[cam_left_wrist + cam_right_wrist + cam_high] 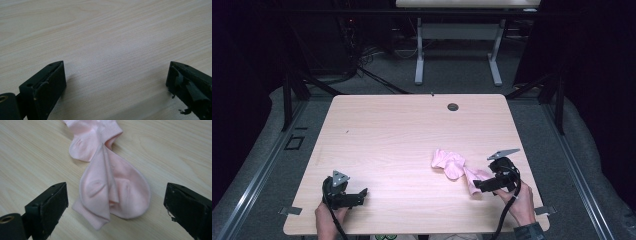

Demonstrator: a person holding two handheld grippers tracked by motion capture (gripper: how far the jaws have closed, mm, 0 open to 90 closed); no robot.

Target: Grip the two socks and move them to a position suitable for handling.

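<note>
At the table's near right corner we see the right gripper (115,202) open-jawed over a crumpled pink sock (110,187) lying flat on the wood, untouched, while the left gripper (348,195), also open, rests far left on the bare table (387,135).

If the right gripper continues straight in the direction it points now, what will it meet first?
Most likely the pink sock: it lies on the table directly ahead, between the open jaws of the right gripper, which do not touch it.

Left gripper (362,192): black two-jaw tool, jaws spread wide, held low at the person's left hand (329,217).
Right gripper (477,186): black, jaws wide apart, gripping nothing.
</note>
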